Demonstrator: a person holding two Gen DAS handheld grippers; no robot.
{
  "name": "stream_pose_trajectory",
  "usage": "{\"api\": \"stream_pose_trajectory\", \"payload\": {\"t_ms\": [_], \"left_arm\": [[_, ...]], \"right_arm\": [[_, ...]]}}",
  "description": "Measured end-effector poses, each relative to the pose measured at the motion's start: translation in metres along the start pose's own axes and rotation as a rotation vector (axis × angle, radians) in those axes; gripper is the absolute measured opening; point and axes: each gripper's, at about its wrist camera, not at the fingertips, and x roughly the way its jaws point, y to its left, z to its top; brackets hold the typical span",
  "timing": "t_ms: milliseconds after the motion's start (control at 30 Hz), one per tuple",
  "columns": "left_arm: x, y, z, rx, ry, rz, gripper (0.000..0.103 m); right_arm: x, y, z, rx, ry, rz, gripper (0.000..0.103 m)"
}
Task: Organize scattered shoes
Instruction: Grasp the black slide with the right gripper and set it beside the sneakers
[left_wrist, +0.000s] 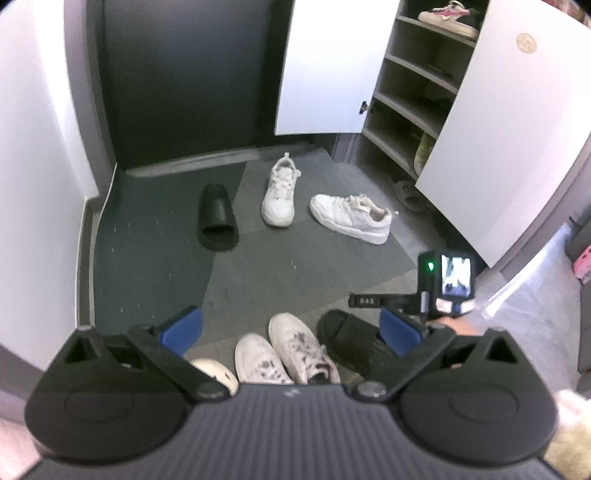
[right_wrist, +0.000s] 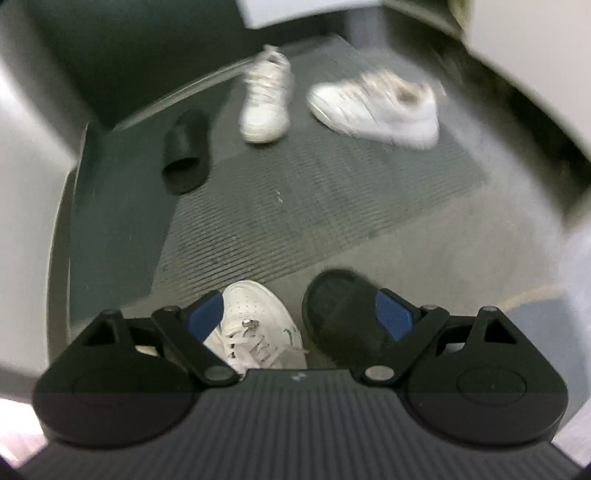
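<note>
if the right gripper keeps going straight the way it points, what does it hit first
Most likely the near black slide or the white sneaker beside it: the open right gripper straddles both, angled down at the floor. Depth is unclear, so I cannot tell which comes first.

Your mat (right_wrist: 332, 206) is a ribbed grey weave, rough and matt. The two far sneakers (left_wrist: 279, 195) look like smooth white leather with cloth laces, one (left_wrist: 351, 216) with a thick rubbery sole. The slide (left_wrist: 218, 214) is matt black moulded rubber. The near sneaker (right_wrist: 255, 314) shows perforated white leather and a small shiny metal lace charm. The cabinet doors (left_wrist: 325, 62) are smooth white laminate with a slight sheen. Your fingers (right_wrist: 391, 315) carry matt blue pads on black plastic links with metal pivots.
</note>
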Motion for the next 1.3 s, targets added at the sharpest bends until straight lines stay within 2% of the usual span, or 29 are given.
{"api": "stream_pose_trajectory", "payload": {"t_ms": [33, 67, 100, 133, 200, 333, 400, 500, 600, 733, 767, 800, 833, 900, 1100, 1233, 1300], "left_arm": [[-0.001, 0.005, -0.002, -0.016, 0.004, -0.006, 0.103], [-0.002, 0.009, -0.003, -0.021, 0.0, -0.006, 0.103], [-0.004, 0.015, -0.004, -0.02, -0.017, 0.006, 0.103], [-0.007, 0.019, -0.005, -0.007, -0.04, 0.027, 0.103], [-0.008, 0.027, -0.009, 0.013, -0.068, 0.084, 0.103], [0.0, 0.052, -0.014, -0.046, 0.002, 0.064, 0.103], [0.002, 0.064, -0.016, -0.09, 0.028, 0.047, 0.103], [0.003, 0.084, -0.018, -0.156, 0.054, 0.033, 0.103], [-0.002, 0.099, -0.021, -0.191, 0.042, 0.031, 0.103], [-0.006, 0.108, -0.023, -0.19, 0.023, 0.059, 0.103], [-0.007, 0.11, -0.024, -0.192, 0.021, 0.062, 0.103], [-0.007, 0.114, -0.024, -0.203, 0.027, 0.054, 0.103], [-0.007, 0.116, -0.025, -0.208, 0.028, 0.052, 0.103], [-0.008, 0.122, -0.025, -0.22, 0.027, 0.05, 0.103], [-0.012, 0.125, -0.021, -0.23, 0.014, 0.038, 0.103], [-0.013, 0.118, -0.019, -0.203, -0.003, 0.037, 0.103], [-0.013, 0.114, -0.017, -0.192, -0.006, 0.039, 0.103]], "right_arm": [[0.018, -0.019, -0.012, 0.062, 0.025, -0.003, 0.087], [0.031, -0.032, -0.022, 0.107, 0.043, -0.005, 0.079], [0.037, -0.039, -0.029, 0.128, 0.042, 0.002, 0.075], [0.051, -0.057, -0.043, 0.177, 0.042, 0.02, 0.076], [0.063, -0.067, -0.053, 0.189, 0.047, 0.029, 0.074], [0.081, -0.08, -0.071, 0.196, -0.006, 0.006, 0.073], [0.091, -0.085, -0.077, 0.215, 0.011, -0.002, 0.073], [0.108, -0.089, -0.086, 0.242, 0.036, 0.012, 0.066], [0.12, -0.085, -0.095, 0.247, 0.069, 0.034, 0.061], [0.127, -0.066, -0.104, 0.204, 0.058, -0.039, 0.061], [0.127, -0.065, -0.105, 0.206, 0.049, -0.045, 0.054], [0.127, -0.064, -0.106, 0.216, 0.042, -0.047, 0.035], [0.126, -0.063, -0.107, 0.233, 0.036, -0.045, 0.027], [0.123, -0.062, -0.108, 0.243, 0.022, -0.014, 0.018], [0.115, -0.043, -0.111, 0.199, 0.005, 0.059, 0.009], [0.114, -0.024, -0.121, 0.106, 0.066, 0.064, 0.004], [0.114, -0.024, -0.122, 0.109, 0.075, 0.053, 0.004]]}}
